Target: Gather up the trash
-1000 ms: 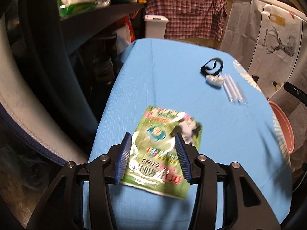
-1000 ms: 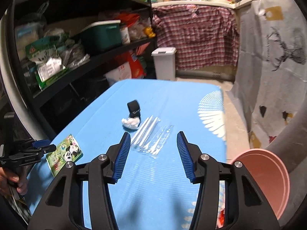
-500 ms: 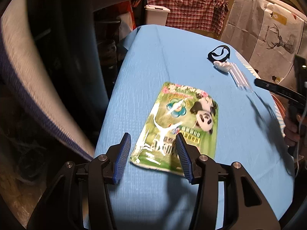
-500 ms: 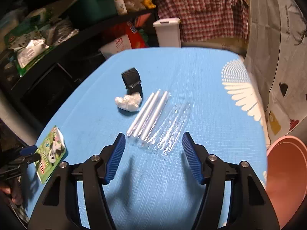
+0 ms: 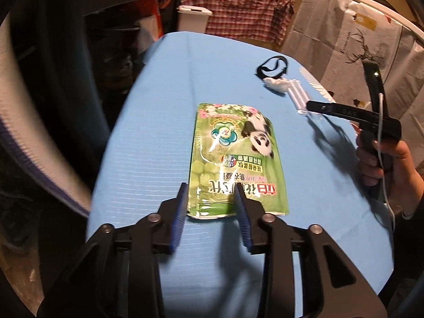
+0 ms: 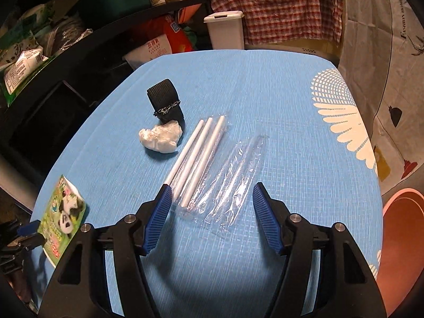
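Note:
A green pouch with a panda print lies flat on the blue table. My left gripper straddles the pouch's near left corner; its jaws are closing, and the pads do not visibly press it. In the right wrist view, three white straws and clear plastic wrappers lie side by side. My right gripper hovers open just above their near ends, holding nothing. A crumpled white tissue and a black band lie beyond the straws. The pouch also shows at the left edge.
A pink basin stands below the table's right edge. A white bin is on the floor past the far end. Dark shelves full of goods run along the left. A person's hand holds the right gripper.
The left jaws have narrowed around the pouch's near end. The right gripper has dropped lower and closer over the straws and wrappers, with its jaws a little wider than a second ago.

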{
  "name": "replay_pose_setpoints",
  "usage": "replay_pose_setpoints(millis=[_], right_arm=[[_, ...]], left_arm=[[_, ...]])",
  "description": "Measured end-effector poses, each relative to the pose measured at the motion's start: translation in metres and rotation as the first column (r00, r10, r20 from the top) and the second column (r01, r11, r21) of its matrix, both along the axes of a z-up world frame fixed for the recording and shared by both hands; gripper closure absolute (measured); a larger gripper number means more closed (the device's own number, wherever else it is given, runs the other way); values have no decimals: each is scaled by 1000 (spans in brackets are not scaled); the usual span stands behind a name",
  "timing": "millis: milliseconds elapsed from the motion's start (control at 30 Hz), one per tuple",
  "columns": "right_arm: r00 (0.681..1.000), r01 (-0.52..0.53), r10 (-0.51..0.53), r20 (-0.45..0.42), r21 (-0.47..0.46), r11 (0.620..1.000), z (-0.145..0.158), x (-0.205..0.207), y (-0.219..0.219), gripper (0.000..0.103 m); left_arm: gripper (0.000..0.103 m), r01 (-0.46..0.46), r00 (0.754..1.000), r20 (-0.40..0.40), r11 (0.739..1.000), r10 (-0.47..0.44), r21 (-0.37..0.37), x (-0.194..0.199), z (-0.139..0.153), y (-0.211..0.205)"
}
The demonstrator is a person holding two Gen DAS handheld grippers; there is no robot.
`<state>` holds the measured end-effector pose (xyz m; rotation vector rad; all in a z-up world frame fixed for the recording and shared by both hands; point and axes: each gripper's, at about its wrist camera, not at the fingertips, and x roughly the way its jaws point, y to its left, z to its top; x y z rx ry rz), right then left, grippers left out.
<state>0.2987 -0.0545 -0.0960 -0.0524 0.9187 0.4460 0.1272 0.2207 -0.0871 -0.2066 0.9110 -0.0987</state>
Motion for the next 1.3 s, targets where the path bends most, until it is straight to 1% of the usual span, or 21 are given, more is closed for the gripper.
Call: replay_pose_setpoints(millis=[100, 167, 200, 267, 333, 400, 433, 467, 500, 533, 567, 633, 767, 833, 933, 1033, 1100, 1167, 1300], right_arm=[[1000, 0, 0, 0, -2, 1000, 0, 0, -2, 41], [1000, 6, -6, 0, -1, 1000, 1, 0, -6, 48], [1000, 7, -7, -3, 1, 1000, 1, 1, -7, 54], [1000, 9, -9, -11, 10, 1000, 1, 1, -12, 63], [1000, 11, -10, -18, 15, 1000, 1, 1, -16, 80], [1000, 2, -2, -25, 21, 1000, 1, 1, -18, 89], [1000, -1, 2, -23, 19, 1000, 2, -1, -19, 91], [1000, -5, 5, -16, 14, 1000, 3, -2, -20, 92], [1000, -6, 6, -10, 11, 1000, 4, -3, -21, 94], [1000, -6, 6, -7, 13, 1000, 5, -5, -24, 95], [1000, -5, 5, -5, 14, 1000, 7, -6, -25, 95], [1000, -5, 5, 1, 15, 1000, 10, -10, -29, 96], [1000, -9, 9, 14, 16, 1000, 17, -19, -35, 97], [1000, -5, 5, 18, 24, 1000, 21, -26, -40, 98], [1000, -16, 16, 7, 58, 998, 28, -37, -44, 98], [999, -45, 45, 16, 30, 999, 27, -48, -39, 98], [998, -55, 55, 7, 17, 998, 24, -53, -37, 98], [998, -60, 60, -1, 21, 998, 24, -60, -36, 98], [996, -90, 90, -10, 34, 995, 25, -80, -31, 98]], left_arm=[[83, 28, 1000, 4, 999, -28, -20, 2, 1, -9], [85, 43, 999, 14, 999, -43, -28, 5, 3, -14], [87, 49, 999, 17, 998, -48, -32, 6, 4, -17], [87, 57, 998, 20, 997, -56, -43, 10, 6, -21], [87, 57, 998, 12, 997, -57, -48, 15, 5, -24], [86, 50, 999, 14, 998, -49, -41, 17, 6, -26], [86, 46, 999, 15, 998, -46, -34, 18, 6, -26], [84, 36, 999, 15, 999, -36, -25, 19, 7, -26], [75, 21, 1000, 14, 1000, -21, -19, 20, 7, -24], [69, 10, 1000, 16, 1000, -10, -16, 20, 7, -22], [66, -2, 1000, 17, 1000, 2, -13, 19, 7, -20], [65, -17, 1000, 9, 1000, 17, -17, 21, 5, -17], [65, -15, 1000, -18, 999, 14, -39, 25, -2, -16], [61, -13, 1000, -17, 999, 12, -38, 26, -2, -18], [61, -13, 1000, -17, 998, 12, -59, 29, -2, -19], [61, -5, 1000, -15, 997, 4, -78, 29, -3, -21], [62, -4, 1000, -12, 995, 3, -98, 30, -2, -21], [65, 2, 1000, -7, 993, -3, -116, 31, 0, -23], [66, 37, 999, 18, 991, -35, -129, 34, 8, -33]])
